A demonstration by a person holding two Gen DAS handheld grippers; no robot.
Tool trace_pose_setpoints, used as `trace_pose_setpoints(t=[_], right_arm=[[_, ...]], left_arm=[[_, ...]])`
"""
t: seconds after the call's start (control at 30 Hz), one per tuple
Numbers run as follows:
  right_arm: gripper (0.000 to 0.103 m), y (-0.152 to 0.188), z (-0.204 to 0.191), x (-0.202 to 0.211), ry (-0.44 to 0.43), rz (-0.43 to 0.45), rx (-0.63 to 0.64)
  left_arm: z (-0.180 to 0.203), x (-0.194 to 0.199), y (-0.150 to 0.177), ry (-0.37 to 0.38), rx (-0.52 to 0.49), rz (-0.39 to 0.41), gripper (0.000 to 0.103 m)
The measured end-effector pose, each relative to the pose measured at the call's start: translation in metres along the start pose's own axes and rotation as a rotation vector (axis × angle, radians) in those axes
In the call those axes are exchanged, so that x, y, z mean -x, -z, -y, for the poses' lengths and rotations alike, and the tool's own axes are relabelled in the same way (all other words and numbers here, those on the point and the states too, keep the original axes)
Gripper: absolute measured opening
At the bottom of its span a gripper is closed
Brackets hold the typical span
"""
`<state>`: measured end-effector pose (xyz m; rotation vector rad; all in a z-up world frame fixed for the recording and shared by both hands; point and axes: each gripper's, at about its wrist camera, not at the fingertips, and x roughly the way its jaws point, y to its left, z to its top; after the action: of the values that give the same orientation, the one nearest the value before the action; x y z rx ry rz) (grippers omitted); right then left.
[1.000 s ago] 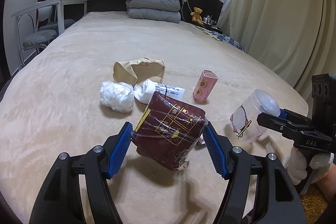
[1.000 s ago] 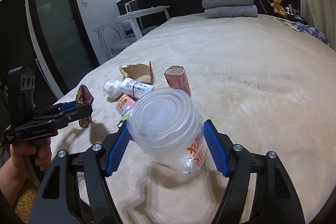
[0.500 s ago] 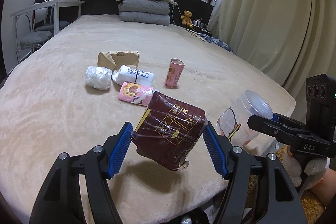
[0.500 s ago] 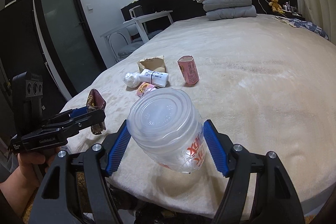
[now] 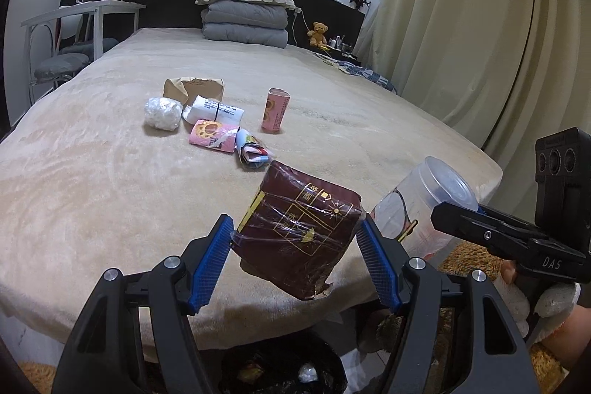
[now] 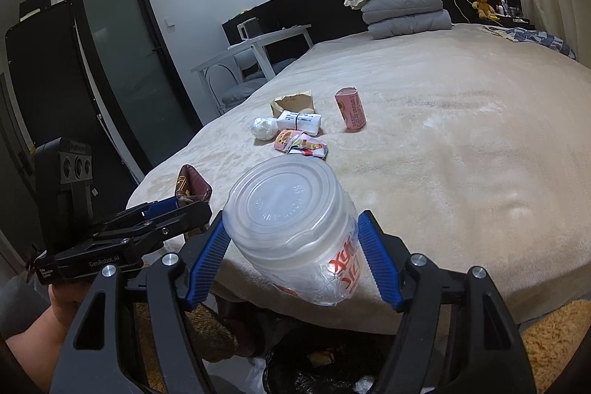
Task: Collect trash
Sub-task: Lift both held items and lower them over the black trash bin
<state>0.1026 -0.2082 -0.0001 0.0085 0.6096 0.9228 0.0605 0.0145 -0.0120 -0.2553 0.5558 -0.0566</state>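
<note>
Maroon film-wrapped packet (image 5: pixel 301 233): clamped between the blue pads of the left gripper (image 5: pixel 295 253), lower centre of the left wrist view. The packet sits tilted, one torn corner hanging toward the bottom of the frame. In the right wrist view the same packet (image 6: pixel 192 189) appears at centre left, projecting past the black fingers of that tool.

Right gripper (image 6: pixel 291 246): closed on a clear plastic cup (image 6: pixel 295 224) with red lettering, lid end facing the camera, lower centre of the right wrist view. In the left wrist view this cup (image 5: pixel 424 205) is at lower right, with a gloved hand (image 5: pixel 532 298) on the tool's handle below it.

Black-lined trash bin (image 6: pixel 328 360): bottom centre of the right wrist view, under the cup and in front of the bed edge. It appears also at bottom centre of the left wrist view (image 5: pixel 280 368), with scraps inside.

Beige bed cover (image 5: pixel 92 180): fills the middle of both views. Remaining items lie in a cluster at centre left of the left wrist view:
- brown paper bag (image 5: pixel 194 87), farthest back
- crumpled white plastic ball (image 5: pixel 162 113)
- white labelled packet (image 5: pixel 214 109), just beside the ball
- pink wrapper (image 5: pixel 212 133), lying flat
- colourful crumpled wrapper (image 5: pixel 253 150), touching the pink wrapper
- pink carton (image 5: pixel 275 109), upright, apart to the right

Folded grey bedding (image 5: pixel 245 24) under a pillow sits at the headboard, upper centre.
</note>
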Motion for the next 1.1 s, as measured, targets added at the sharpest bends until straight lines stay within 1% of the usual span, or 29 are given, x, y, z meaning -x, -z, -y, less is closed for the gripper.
trace_pose_setpoints(t=[0.17, 0.37, 0.5, 0.67, 0.77, 0.83, 0.97, 1.03, 1.1], right_arm=[[0.07, 0.012, -0.005, 0.013, -0.014, -0.005, -0.02], [0.07, 0.023, -0.009, 0.023, -0.024, -0.016, -0.042], [0.07, 0.029, -0.006, 0.026, -0.038, -0.033, -0.081], [0.07, 0.035, -0.004, 0.025, -0.041, -0.064, -0.113], [0.07, 0.041, -0.001, 0.018, -0.037, -0.106, -0.15], [0.07, 0.048, 0.002, 0.01, -0.001, -0.153, -0.173], [0.07, 0.059, 0.009, -0.006, 0.004, -0.245, -0.244], [0.07, 0.065, 0.015, -0.014, 0.008, -0.284, -0.286], [0.07, 0.072, 0.021, -0.023, 0.015, -0.335, -0.334]], left_arm=[[0.009, 0.013, 0.012, 0.004, 0.005, 0.004, 0.066], [0.02, 0.022, 0.027, 0.001, 0.019, -0.01, 0.067], [0.024, 0.027, 0.036, 0.014, 0.048, -0.02, 0.067], [0.027, 0.03, 0.046, 0.011, 0.084, -0.043, 0.067], [0.028, 0.029, 0.051, 0.011, 0.097, -0.064, 0.067], [0.029, 0.029, 0.055, 0.018, 0.104, -0.08, 0.067], [0.031, 0.027, 0.065, 0.013, 0.128, -0.12, 0.067], [0.028, 0.022, 0.07, 0.008, 0.156, -0.151, 0.067], [0.026, 0.014, 0.075, 0.004, 0.177, -0.201, 0.067]])
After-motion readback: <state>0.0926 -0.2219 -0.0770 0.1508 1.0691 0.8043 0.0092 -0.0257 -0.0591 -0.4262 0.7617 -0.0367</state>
